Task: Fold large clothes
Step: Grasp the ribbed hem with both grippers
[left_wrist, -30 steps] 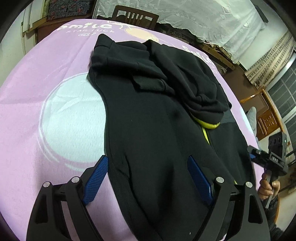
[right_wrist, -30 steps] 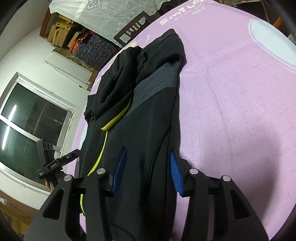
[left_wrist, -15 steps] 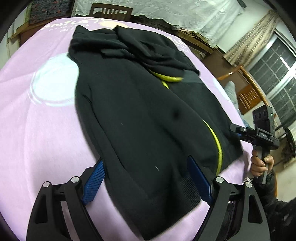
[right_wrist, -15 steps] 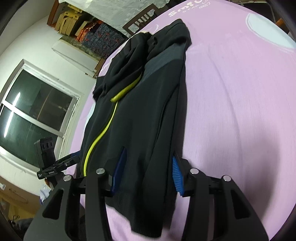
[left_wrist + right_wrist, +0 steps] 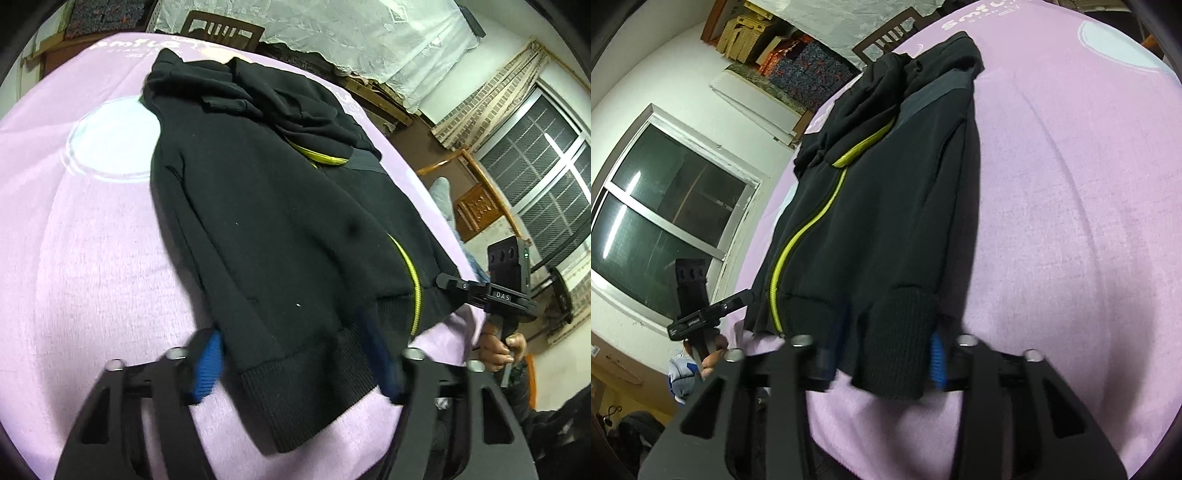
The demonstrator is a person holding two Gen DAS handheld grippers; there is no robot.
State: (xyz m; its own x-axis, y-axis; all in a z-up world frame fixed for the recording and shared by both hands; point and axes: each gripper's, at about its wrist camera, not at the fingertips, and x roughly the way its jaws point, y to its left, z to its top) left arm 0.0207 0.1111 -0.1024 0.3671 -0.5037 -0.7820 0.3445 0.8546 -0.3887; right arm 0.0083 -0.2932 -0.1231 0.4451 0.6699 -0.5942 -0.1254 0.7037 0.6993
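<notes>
On the pink blanket (image 5: 74, 258) the black jacket (image 5: 277, 221) lies flat, and you are grabbing its hem. Your left gripper (image 5: 295, 365) and right gripper (image 5: 882, 354) have just been closing, hem between the jaws, not yet pinching. Next, squeeze tight and lift. Only the left view shows the folded sleeve (image 5: 221, 101).

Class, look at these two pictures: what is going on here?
A person holds a gripper in each hand over a black zip-up hooded jacket with a yellow-green zipper lying flat on a pink blanket. The left gripper and the right gripper both sit at the jacket's ribbed bottom hem, one at each end. Their jaws have just been closing with the hem fabric between them. No fold from the hem has been made yet.
</notes>
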